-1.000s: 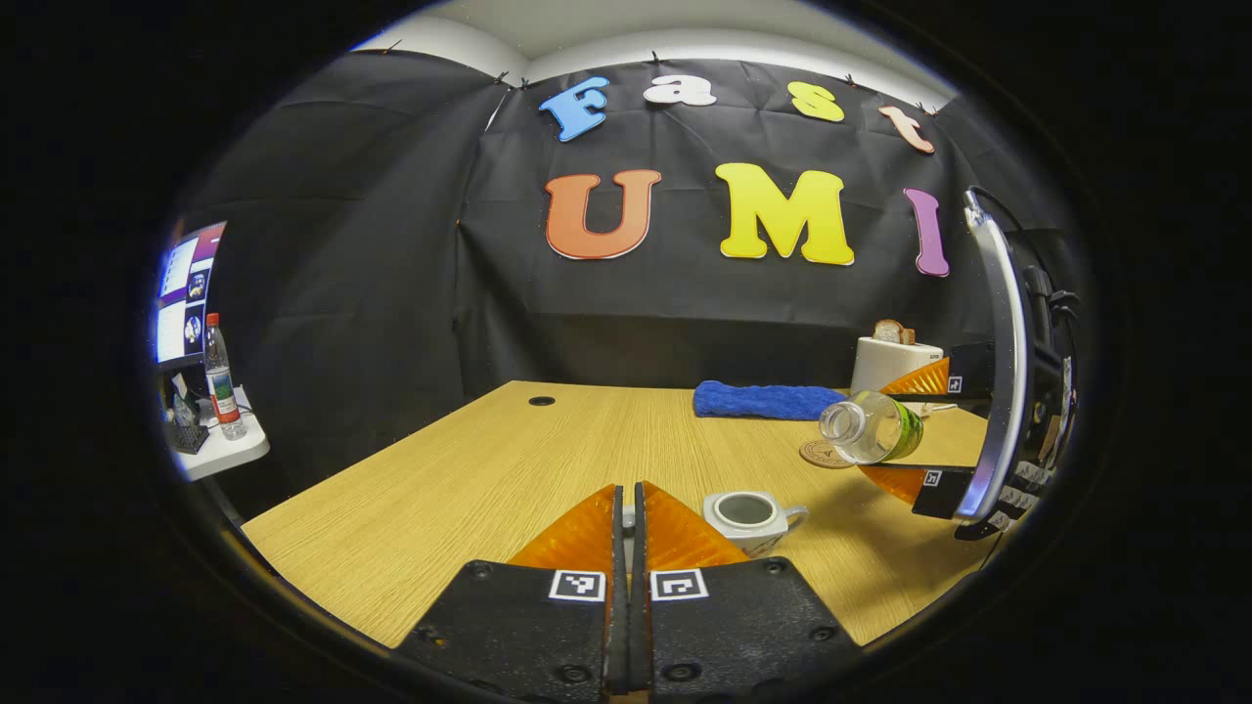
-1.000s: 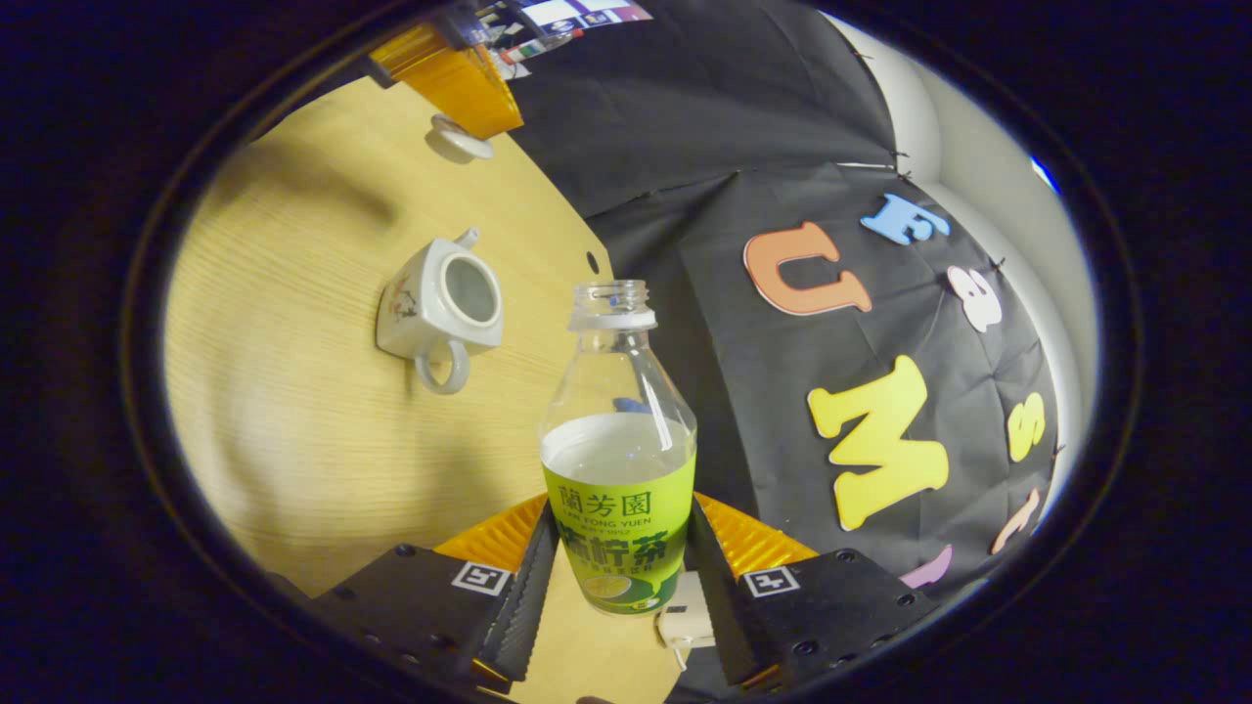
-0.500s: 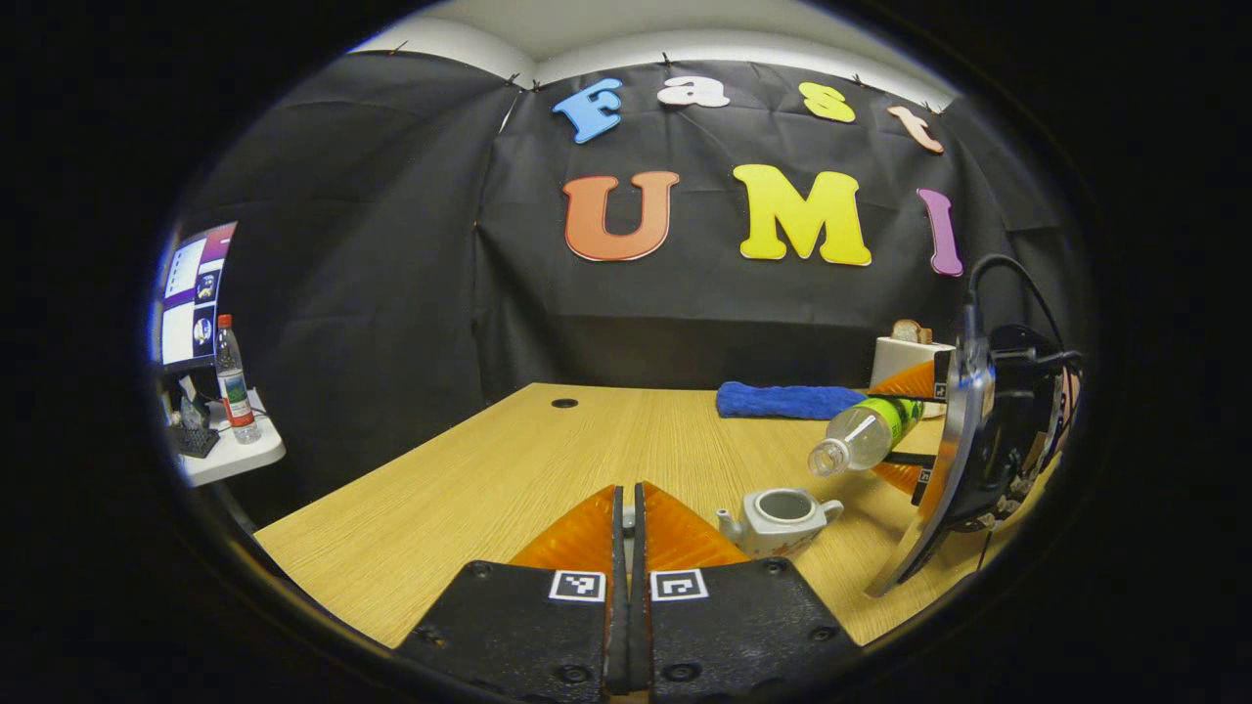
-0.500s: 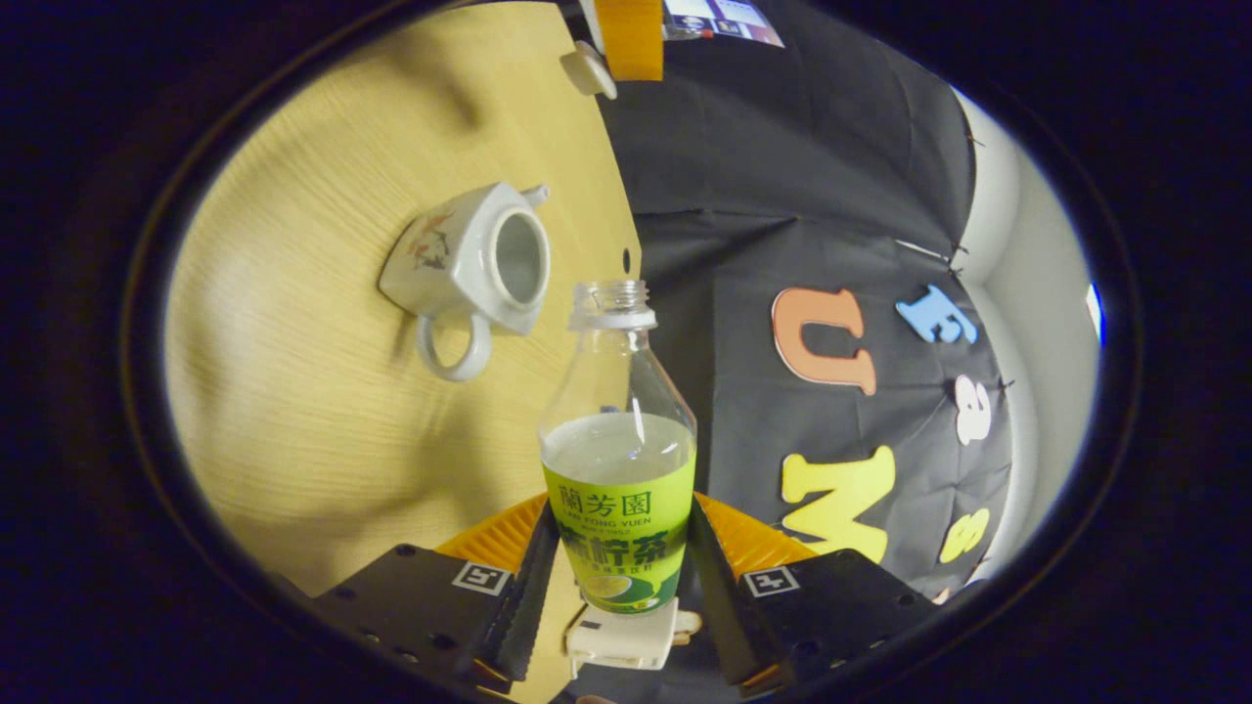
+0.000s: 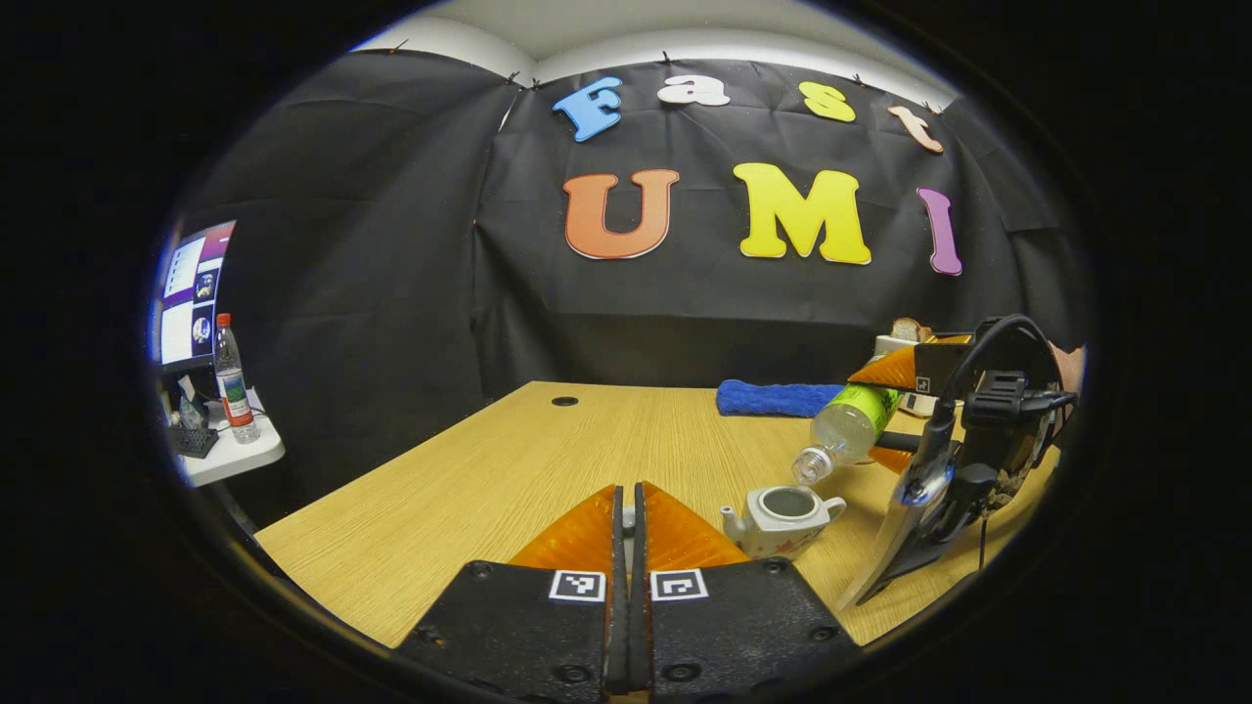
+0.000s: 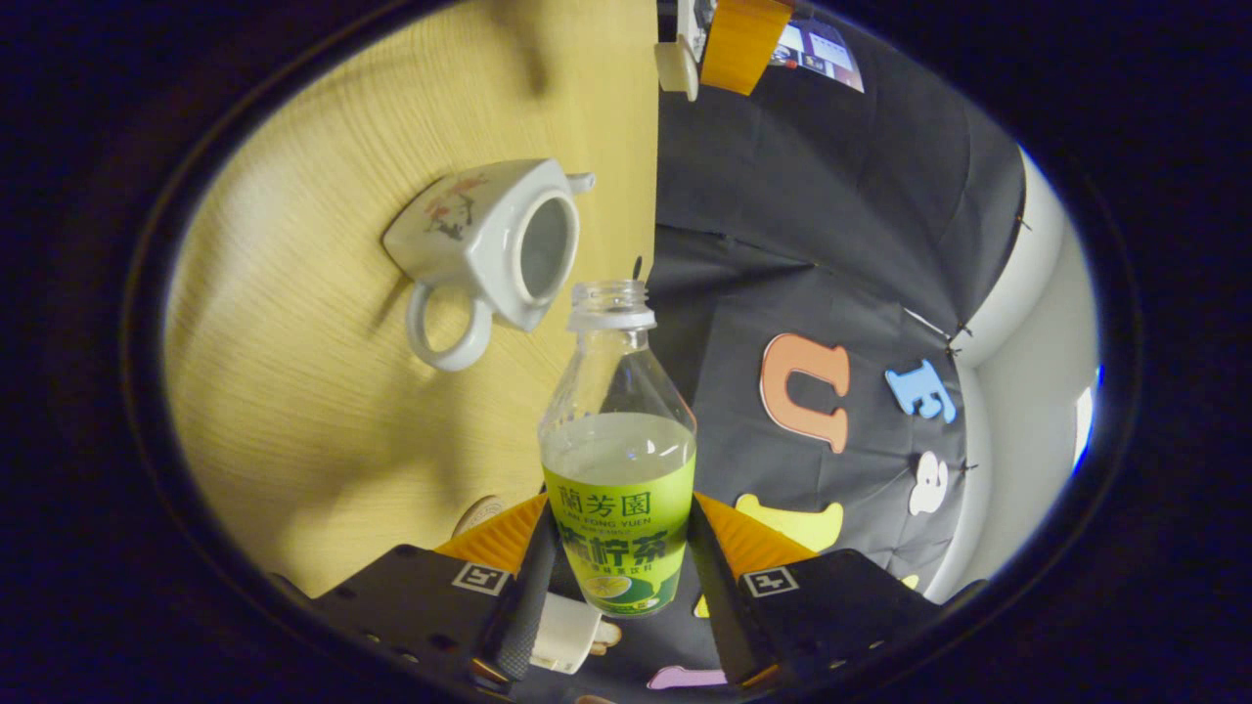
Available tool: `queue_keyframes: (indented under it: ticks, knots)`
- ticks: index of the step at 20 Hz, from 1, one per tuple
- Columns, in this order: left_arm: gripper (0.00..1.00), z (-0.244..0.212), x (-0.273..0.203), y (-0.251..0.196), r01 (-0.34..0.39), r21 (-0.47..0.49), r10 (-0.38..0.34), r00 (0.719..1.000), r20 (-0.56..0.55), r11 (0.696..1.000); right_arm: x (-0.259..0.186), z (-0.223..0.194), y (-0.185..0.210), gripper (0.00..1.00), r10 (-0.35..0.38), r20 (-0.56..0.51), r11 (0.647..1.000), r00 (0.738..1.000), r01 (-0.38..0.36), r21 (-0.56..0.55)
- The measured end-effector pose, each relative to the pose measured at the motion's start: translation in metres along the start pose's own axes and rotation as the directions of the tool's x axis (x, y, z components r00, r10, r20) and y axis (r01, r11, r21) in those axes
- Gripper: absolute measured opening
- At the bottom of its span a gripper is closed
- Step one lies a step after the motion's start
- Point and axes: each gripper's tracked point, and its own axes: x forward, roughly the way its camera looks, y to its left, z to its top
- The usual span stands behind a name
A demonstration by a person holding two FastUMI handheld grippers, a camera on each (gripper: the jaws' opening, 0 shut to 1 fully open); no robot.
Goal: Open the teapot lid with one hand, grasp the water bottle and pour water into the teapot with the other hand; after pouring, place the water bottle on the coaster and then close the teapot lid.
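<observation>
The white teapot (image 5: pixel 782 518) stands lidless on the wooden table (image 5: pixel 548 469), right of my left gripper (image 5: pixel 631 492). In the right gripper view, the left gripper (image 6: pixel 738 39) is shut on the white lid (image 6: pixel 675 68) and holds it off to the side of the teapot (image 6: pixel 489 244). My right gripper (image 6: pixel 618 548) is shut on the green-labelled water bottle (image 6: pixel 618 469), which is uncapped and partly full. The bottle (image 5: pixel 846 430) is tilted mouth-down, its mouth just above the right edge of the teapot's opening. A round coaster edge (image 6: pixel 479 510) peeks out by the right gripper's finger.
A blue cloth (image 5: pixel 773 398) lies at the table's far side, with a white toaster (image 5: pixel 900 344) to its right. A small cable hole (image 5: pixel 564 401) sits near the far edge. Off to the left are a side table with a bottle (image 5: pixel 233 376) and a monitor (image 5: pixel 191 293).
The right gripper has tipped the bottle further and brought its mouth down and closer to the teapot's opening. The left gripper has kept the lid almost still.
</observation>
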Motion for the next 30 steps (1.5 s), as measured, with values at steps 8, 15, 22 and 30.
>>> queue_keyframes:
  ticks: [8,15,22,30]
  knots:
    - [0.03,0.000,0.000,0.005,-0.004,-0.002,0.004,1.000,-0.004,1.000,0.000,0.007,-0.016,0.72,-0.051,0.021,0.987,0.999,0.053,-0.151]
    - [0.03,0.002,-0.001,0.009,-0.007,0.000,0.007,1.000,-0.002,1.000,-0.001,0.016,-0.034,0.71,-0.102,0.048,0.958,0.994,0.111,-0.266]
    - [0.03,0.002,-0.002,0.012,-0.010,0.005,0.010,1.000,0.002,1.000,-0.004,0.022,-0.042,0.72,-0.120,0.054,0.933,0.991,0.131,-0.336]
    - [0.03,0.003,-0.002,0.015,-0.017,0.010,0.017,1.000,0.003,1.000,-0.006,0.024,-0.044,0.72,-0.132,0.059,0.929,0.989,0.144,-0.342]
